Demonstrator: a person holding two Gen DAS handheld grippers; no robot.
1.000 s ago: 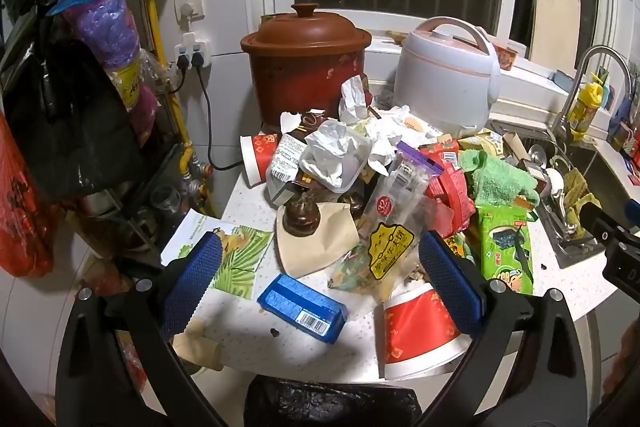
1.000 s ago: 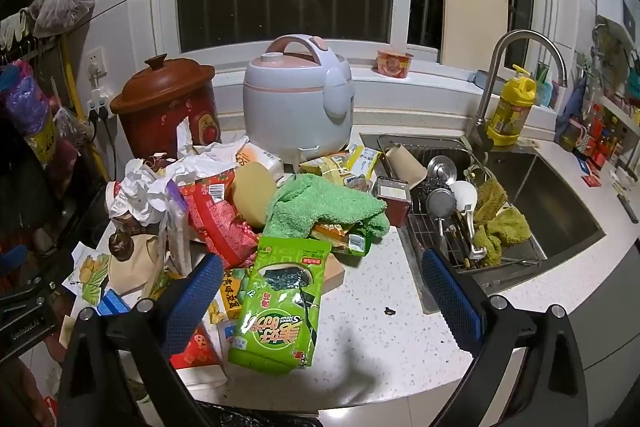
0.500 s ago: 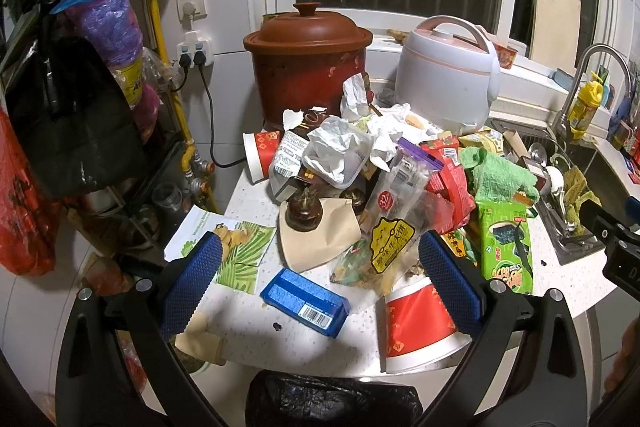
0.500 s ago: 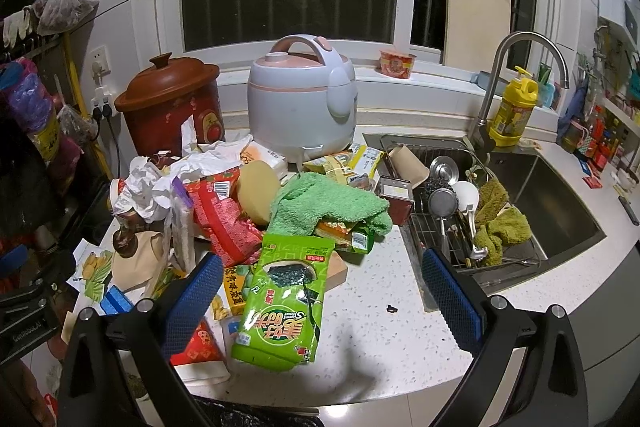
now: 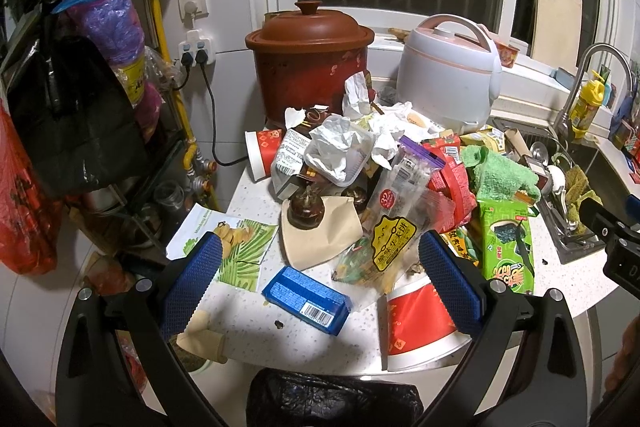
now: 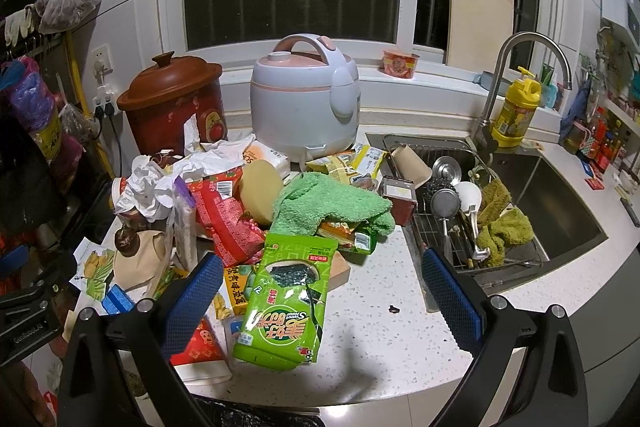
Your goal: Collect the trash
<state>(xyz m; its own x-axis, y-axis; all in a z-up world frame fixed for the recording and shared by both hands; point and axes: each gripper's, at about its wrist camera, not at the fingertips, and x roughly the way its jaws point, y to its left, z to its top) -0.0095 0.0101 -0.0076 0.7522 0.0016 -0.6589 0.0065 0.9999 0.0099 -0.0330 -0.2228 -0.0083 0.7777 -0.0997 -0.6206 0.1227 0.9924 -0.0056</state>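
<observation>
A heap of trash covers the white counter (image 5: 248,331). In the left wrist view my left gripper (image 5: 318,285) stands open just above a blue packet (image 5: 306,294), with a red paper cup (image 5: 420,321) lying by its right finger and a clear snack bag (image 5: 394,219) beyond. In the right wrist view my right gripper (image 6: 320,293) is open over a green seaweed packet (image 6: 286,297), holding nothing. Crumpled white paper (image 5: 340,147), red wrappers (image 6: 224,215) and a green cloth (image 6: 328,205) lie in the pile. A black trash bag (image 5: 332,403) shows below the counter edge.
A red clay pot (image 5: 310,63) and a white rice cooker (image 6: 304,99) stand behind the heap. The sink (image 6: 556,203) with a dish rack (image 6: 460,227) and faucet (image 6: 516,75) lies to the right. Bags hang on a rack (image 5: 80,79) at the left.
Both views have shifted very slightly; the pile sits a little lower and nearer in frame. Nothing was grasped or let go.
</observation>
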